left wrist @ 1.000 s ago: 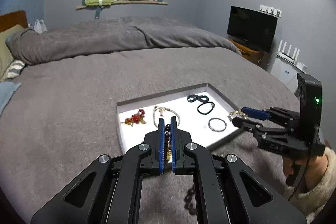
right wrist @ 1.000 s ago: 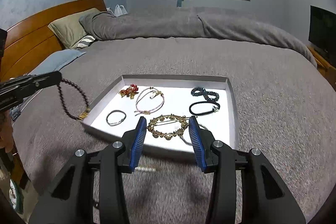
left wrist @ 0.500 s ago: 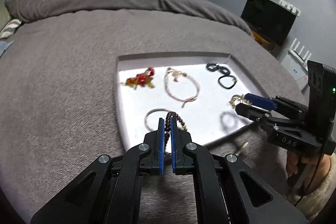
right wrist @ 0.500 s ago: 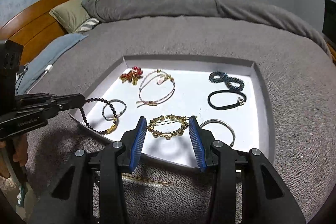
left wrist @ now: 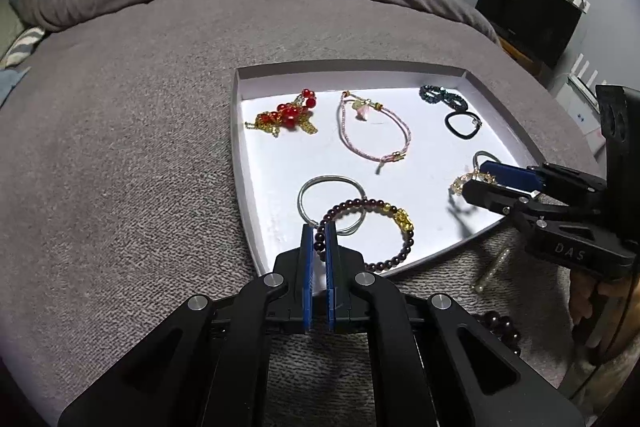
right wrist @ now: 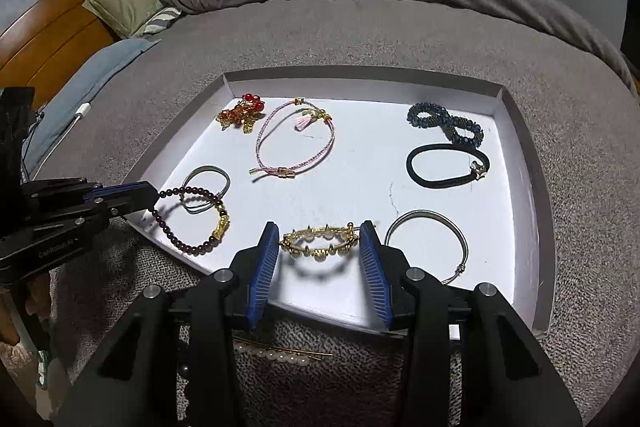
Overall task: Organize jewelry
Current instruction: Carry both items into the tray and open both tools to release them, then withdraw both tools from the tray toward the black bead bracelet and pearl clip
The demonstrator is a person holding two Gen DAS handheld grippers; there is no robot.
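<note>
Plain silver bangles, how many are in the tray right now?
2. One silver bangle lies near the tray's left edge, partly under the dark beaded bracelet that the left gripper holds. The other silver bangle lies near the front right.

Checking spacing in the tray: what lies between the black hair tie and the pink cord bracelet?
Nothing: bare white tray floor separates the black hair tie from the pink cord bracelet, clearest in the right wrist view.

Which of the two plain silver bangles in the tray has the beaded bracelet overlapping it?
The silver bangle at the tray's left edge: the dark beaded bracelet held by the left gripper crosses it. The other bangle lies clear.
</note>
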